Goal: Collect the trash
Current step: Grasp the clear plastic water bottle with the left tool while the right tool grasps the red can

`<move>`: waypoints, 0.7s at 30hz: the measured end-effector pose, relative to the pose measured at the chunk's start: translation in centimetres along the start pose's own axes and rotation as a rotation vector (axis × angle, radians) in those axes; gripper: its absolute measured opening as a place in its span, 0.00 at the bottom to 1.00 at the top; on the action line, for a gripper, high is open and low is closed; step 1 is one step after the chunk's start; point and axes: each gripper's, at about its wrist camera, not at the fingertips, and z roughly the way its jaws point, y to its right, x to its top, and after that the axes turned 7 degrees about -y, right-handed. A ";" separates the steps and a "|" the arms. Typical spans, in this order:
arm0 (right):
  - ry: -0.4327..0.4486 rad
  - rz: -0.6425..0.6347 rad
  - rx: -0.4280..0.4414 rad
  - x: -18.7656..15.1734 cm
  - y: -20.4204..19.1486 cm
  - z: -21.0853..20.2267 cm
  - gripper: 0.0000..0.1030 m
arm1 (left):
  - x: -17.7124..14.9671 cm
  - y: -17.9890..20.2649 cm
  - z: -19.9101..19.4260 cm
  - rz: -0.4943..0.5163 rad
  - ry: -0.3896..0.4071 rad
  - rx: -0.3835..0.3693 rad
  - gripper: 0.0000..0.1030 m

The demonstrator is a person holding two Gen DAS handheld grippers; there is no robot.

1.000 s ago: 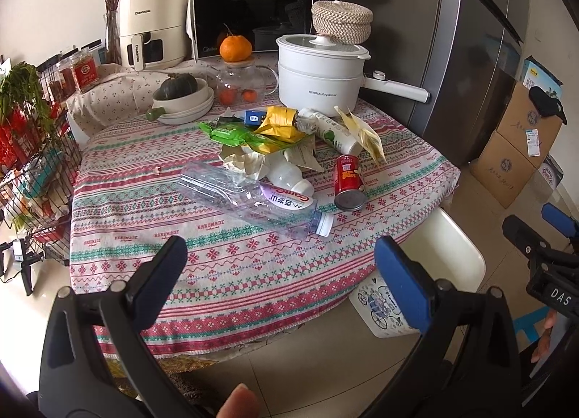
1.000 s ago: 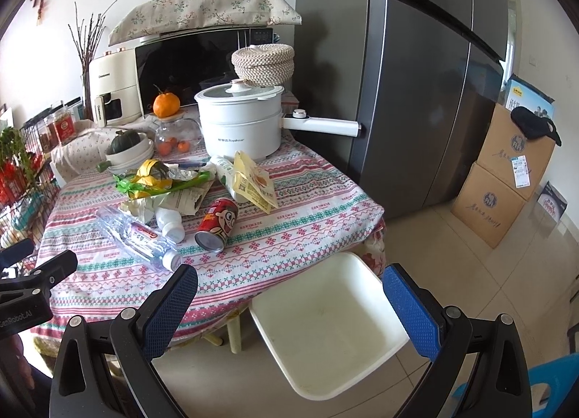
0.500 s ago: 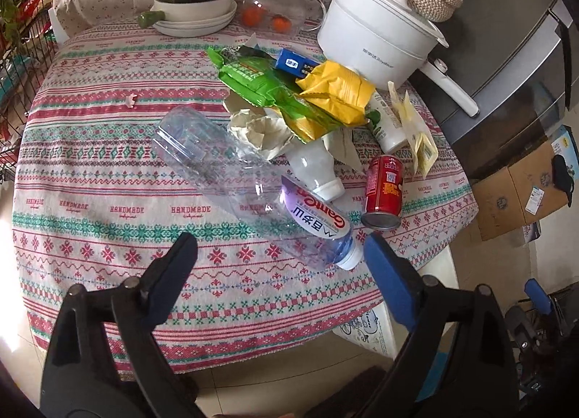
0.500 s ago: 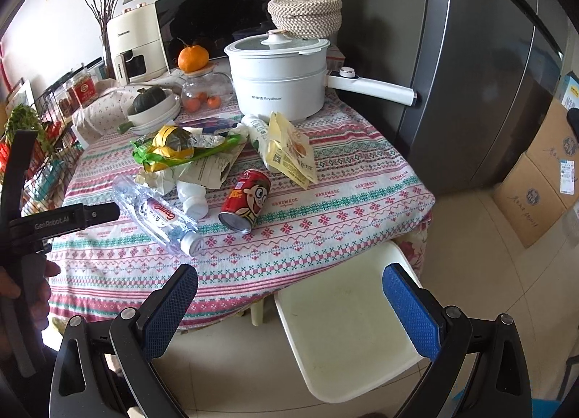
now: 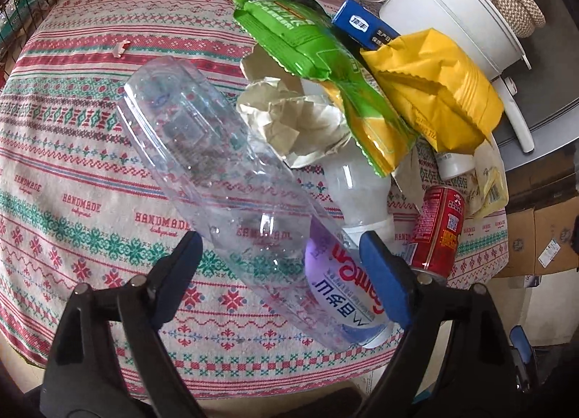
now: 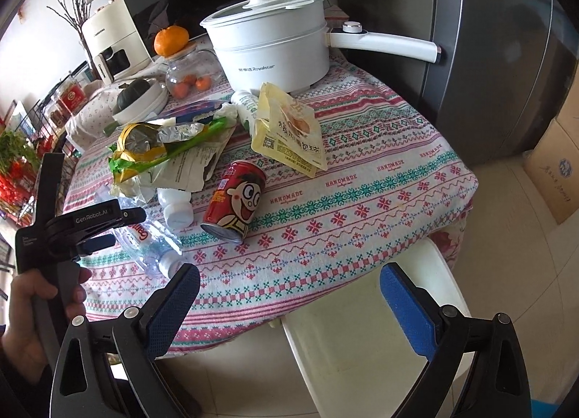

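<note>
A clear plastic bottle (image 5: 217,172) with a purple label lies on the patterned tablecloth (image 5: 72,172). My left gripper (image 5: 278,251) is open and straddles the bottle's label end, one finger on each side; I see no firm squeeze. Behind the bottle is a litter pile: a green wrapper (image 5: 296,30), a yellow bag (image 5: 434,88), crumpled paper (image 5: 289,121), a small white bottle (image 5: 354,193) and a red can (image 5: 439,233). My right gripper (image 6: 289,273) hangs open and empty over the table's front edge, with the red can (image 6: 235,197) ahead of it. The left gripper (image 6: 123,229) shows there over the bottle (image 6: 152,240).
A white electric pot (image 6: 271,41) with a long handle stands at the back, beside a glass jar with oranges (image 6: 188,77) and a bowl (image 6: 141,103). A pale snack pouch (image 6: 289,132) lies mid-table. A white stool (image 6: 362,345) sits below the edge. A grey fridge (image 6: 488,56) and cardboard boxes (image 6: 557,164) are at right.
Both grippers have moved in toward the table and tipped downward. The left one has dropped over the clear bottle, and its fingers stand a little narrower than before.
</note>
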 end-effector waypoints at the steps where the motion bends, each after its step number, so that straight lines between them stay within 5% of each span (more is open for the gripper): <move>1: -0.009 0.010 0.017 0.4 0.1 0.5 0.97 | 0.1 0.1 0.1 -0.004 -0.001 -0.003 0.85; 8: -0.065 0.077 0.119 2.7 -0.5 4.4 0.91 | 0.4 -0.2 -0.5 0.075 -0.006 -0.004 0.71; 12: -0.083 0.099 0.158 3.7 -1.6 6.5 0.90 | 0.7 -0.6 -1.2 0.160 -0.001 0.086 0.67; 15: -0.098 0.120 0.170 4.3 -2.1 8.1 0.90 | 1.0 -1.0 -1.5 0.210 -0.009 0.132 0.66; 21: -0.150 0.168 0.183 5.0 -2.7 11.3 0.83 | 1.5 -2.0 -0.4 0.177 -0.053 0.107 0.68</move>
